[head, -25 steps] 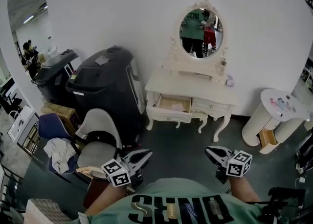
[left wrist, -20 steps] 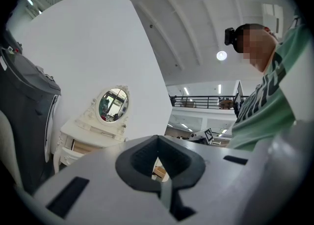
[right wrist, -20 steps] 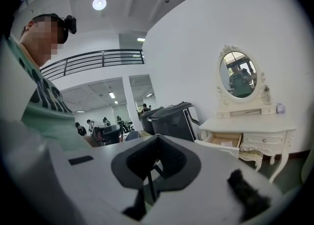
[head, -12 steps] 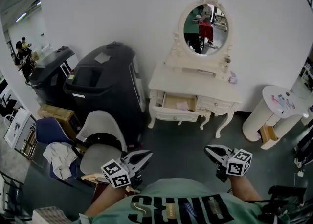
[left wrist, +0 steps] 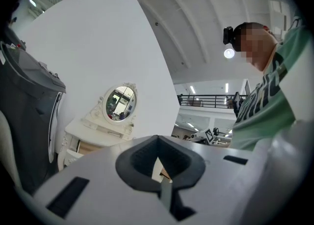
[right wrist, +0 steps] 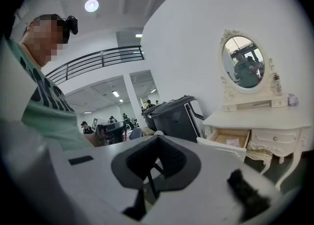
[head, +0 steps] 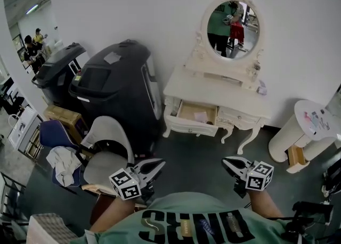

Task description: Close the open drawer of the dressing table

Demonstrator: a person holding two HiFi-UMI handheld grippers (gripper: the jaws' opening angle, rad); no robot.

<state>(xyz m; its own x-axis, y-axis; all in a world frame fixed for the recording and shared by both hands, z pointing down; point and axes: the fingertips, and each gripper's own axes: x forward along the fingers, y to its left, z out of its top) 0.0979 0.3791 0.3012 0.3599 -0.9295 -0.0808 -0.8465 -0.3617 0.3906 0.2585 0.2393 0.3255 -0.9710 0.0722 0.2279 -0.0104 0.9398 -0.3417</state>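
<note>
The white dressing table (head: 213,91) with an oval mirror (head: 233,22) stands against the far wall. Its left drawer (head: 194,116) is pulled out, with a small paper lying inside. Both grippers are held low in front of the person, well short of the table. My left gripper (head: 157,165) is shut and holds nothing. My right gripper (head: 227,163) is shut and holds nothing too. In the left gripper view the closed jaw tips (left wrist: 157,139) point at the table (left wrist: 100,126). The right gripper view shows its tips (right wrist: 157,137) met, with the open drawer (right wrist: 229,143) to the right.
A large black cabinet-like machine (head: 114,83) stands left of the table. A pale chair (head: 106,149) and a blue chair draped with cloth (head: 57,144) sit at the near left. A round white side table (head: 314,120) stands at the right. Dark floor lies between me and the drawer.
The person has stepped nearer the dressing table, carrying both grippers along; the table looks larger and sits further right. The drawer stays open and both grippers stay shut.
</note>
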